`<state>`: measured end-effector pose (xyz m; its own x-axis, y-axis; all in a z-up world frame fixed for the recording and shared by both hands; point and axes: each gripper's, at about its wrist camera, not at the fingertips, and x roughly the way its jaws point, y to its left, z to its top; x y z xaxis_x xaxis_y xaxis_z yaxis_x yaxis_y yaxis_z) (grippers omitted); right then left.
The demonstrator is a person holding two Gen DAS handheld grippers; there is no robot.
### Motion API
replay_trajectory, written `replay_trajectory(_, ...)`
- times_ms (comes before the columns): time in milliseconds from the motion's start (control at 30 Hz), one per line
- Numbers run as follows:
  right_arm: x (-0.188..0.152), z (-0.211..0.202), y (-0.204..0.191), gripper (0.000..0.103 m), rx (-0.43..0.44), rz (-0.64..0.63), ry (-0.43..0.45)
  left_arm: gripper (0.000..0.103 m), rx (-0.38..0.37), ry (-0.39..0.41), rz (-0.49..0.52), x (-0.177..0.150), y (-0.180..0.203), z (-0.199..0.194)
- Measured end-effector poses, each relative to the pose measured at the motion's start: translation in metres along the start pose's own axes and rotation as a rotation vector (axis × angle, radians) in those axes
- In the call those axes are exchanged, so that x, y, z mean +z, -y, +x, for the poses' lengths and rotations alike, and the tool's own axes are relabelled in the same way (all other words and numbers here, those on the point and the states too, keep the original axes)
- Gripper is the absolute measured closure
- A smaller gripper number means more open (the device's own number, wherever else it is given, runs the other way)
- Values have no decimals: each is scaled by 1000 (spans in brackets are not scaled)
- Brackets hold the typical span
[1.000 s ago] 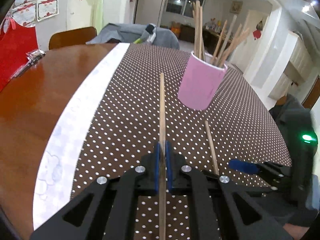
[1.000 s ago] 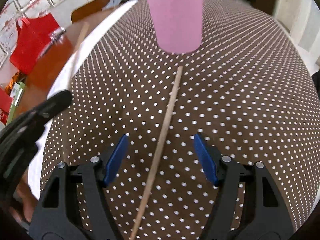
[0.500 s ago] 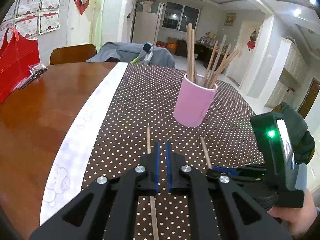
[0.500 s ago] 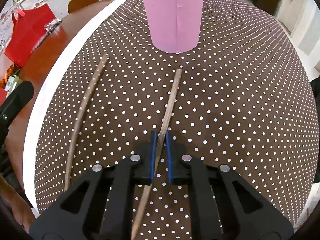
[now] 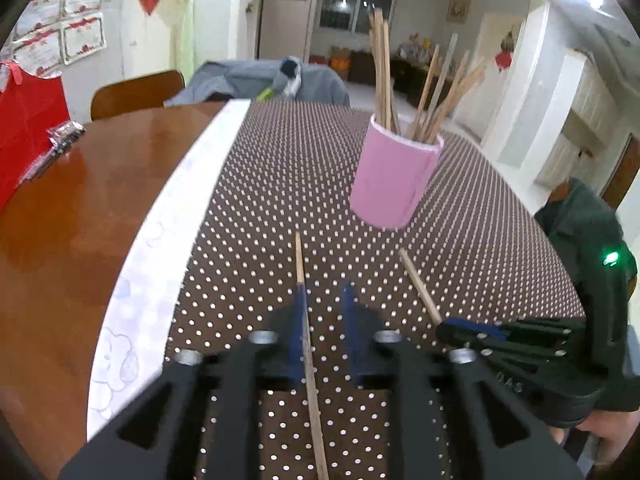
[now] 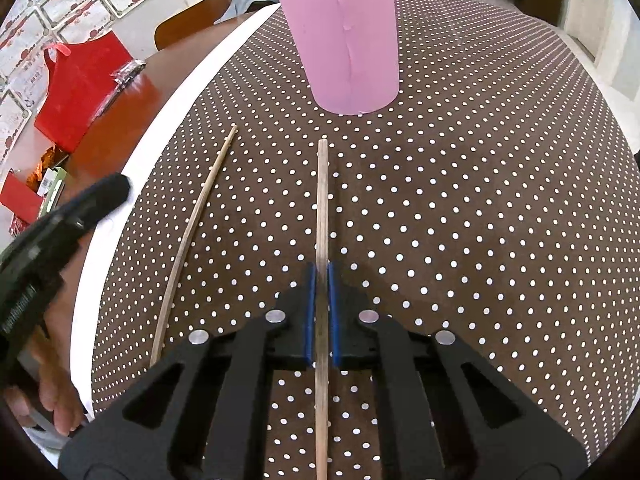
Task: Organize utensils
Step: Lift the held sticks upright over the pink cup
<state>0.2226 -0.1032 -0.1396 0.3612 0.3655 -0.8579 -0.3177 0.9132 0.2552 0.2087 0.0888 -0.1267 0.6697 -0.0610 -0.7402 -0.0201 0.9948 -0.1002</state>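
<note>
A pink cup (image 5: 394, 184) holding several wooden chopsticks stands on the dotted brown cloth; it also shows in the right wrist view (image 6: 344, 44). My left gripper (image 5: 323, 300) is open, its fingers a small way apart, over a chopstick (image 5: 300, 264) that lies on the cloth by the left finger. My right gripper (image 6: 321, 280) is shut on a second chopstick (image 6: 322, 208), which points at the cup. That chopstick (image 5: 418, 284) and the right gripper (image 5: 472, 326) show at the right of the left wrist view. The loose chopstick (image 6: 196, 216) lies left of the right gripper.
The dotted cloth (image 6: 480, 200) has a white border (image 5: 168, 216) beside bare brown table (image 5: 68, 208). A red bag (image 6: 80, 88) and small packets sit on the wood at the left. A chair (image 5: 136, 92) stands behind the table.
My left gripper has opened and let go of its chopstick, which now lies on the cloth. My right gripper has closed on the other chopstick.
</note>
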Motion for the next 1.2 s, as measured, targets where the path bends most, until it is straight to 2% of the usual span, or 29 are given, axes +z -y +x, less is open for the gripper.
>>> replay_trajectory(100, 8, 7, -9, 96, 3, -2, -3, 78, 11, -63, 17, -1, -1, 15)
replay_trajectory(200, 10, 9, -12, 96, 8, -5, -7, 78, 19, -168, 29, -2, -1, 38)
replay_trajectory(400, 10, 14, -10, 96, 18, -2, -17, 78, 52, -279, 33, -3, -5, 66)
replay_trajectory(467, 12, 15, -9, 96, 24, 4, -19, 80, 56, -292, 38, -3, -7, 72)
replay_trajectory(600, 13, 17, -6, 96, 30, 10, -21, 95, 79, -304, 40, -2, -9, 73)
replay_trajectory(700, 12, 17, -6, 96, 36, 14, -18, 97, 77, -299, 62, 0, -9, 74)
replay_trajectory(800, 10, 15, -3, 96, 39, 15, -5, 97, 51, -282, 34, 3, -14, 74)
replay_trajectory(933, 5, 3, 2, 96, 67, 24, 39, 97, 29, -184, 35, 5, -12, 57)
replay_trajectory(1200, -2, -47, 12, 96, 104, 15, 201, 97, -50, 86, 77, 24, 18, -6)
